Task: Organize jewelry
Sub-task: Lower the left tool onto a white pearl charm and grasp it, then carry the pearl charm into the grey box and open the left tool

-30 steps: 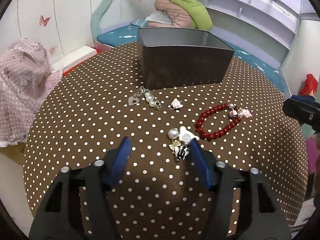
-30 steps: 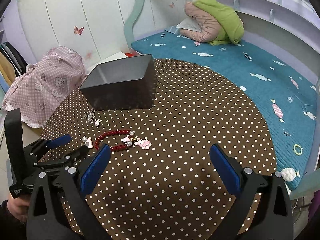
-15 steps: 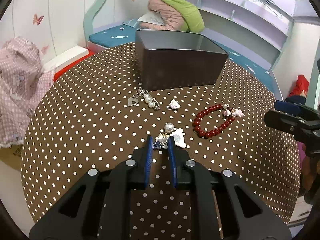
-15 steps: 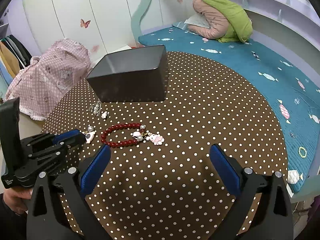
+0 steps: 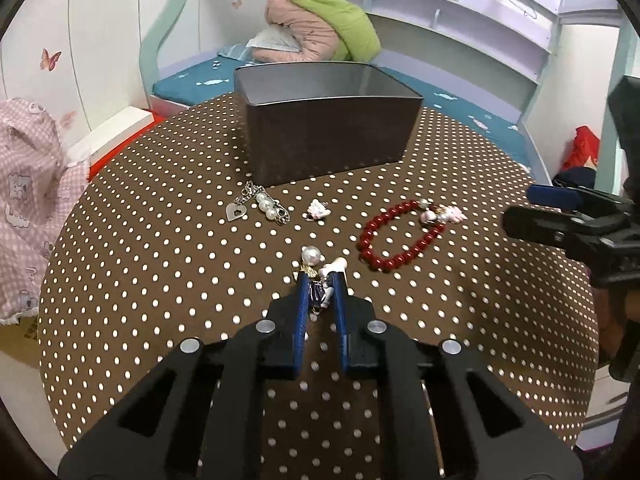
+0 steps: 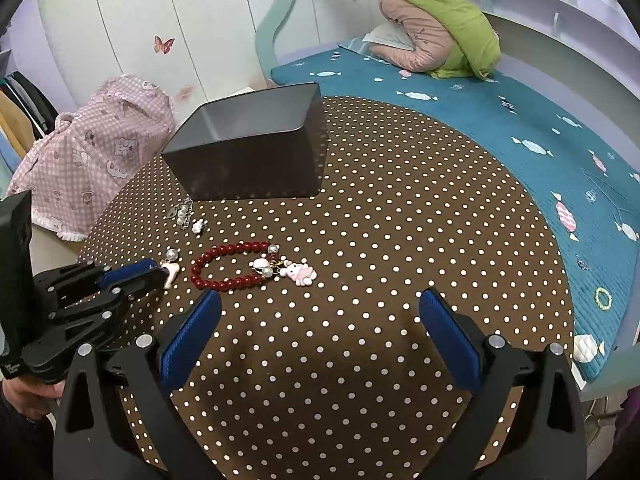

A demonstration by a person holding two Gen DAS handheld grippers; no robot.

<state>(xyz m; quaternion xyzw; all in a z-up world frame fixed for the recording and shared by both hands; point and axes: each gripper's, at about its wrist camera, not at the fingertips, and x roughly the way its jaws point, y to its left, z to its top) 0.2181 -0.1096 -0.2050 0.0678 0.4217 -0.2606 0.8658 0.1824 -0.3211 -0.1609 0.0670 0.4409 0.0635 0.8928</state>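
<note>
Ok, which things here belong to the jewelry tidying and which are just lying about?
Part of the job:
- pearl charm, pinched in the left tongs, whose jaws have just been closing
- red bead bracelet
- heart pendant chain
- small pink charm
- dark metal box
- right tongs, open

Just lying about:
- pink checked garment
- pink and green bundle

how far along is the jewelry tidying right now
Barely started. Nothing can be seen in the dark box, though its floor is hidden. In hand: the left gripper has just closed on the pearl charm. Left on the table: the red bead bracelet, heart chain and small pink charm. The right gripper is open and empty.
</note>
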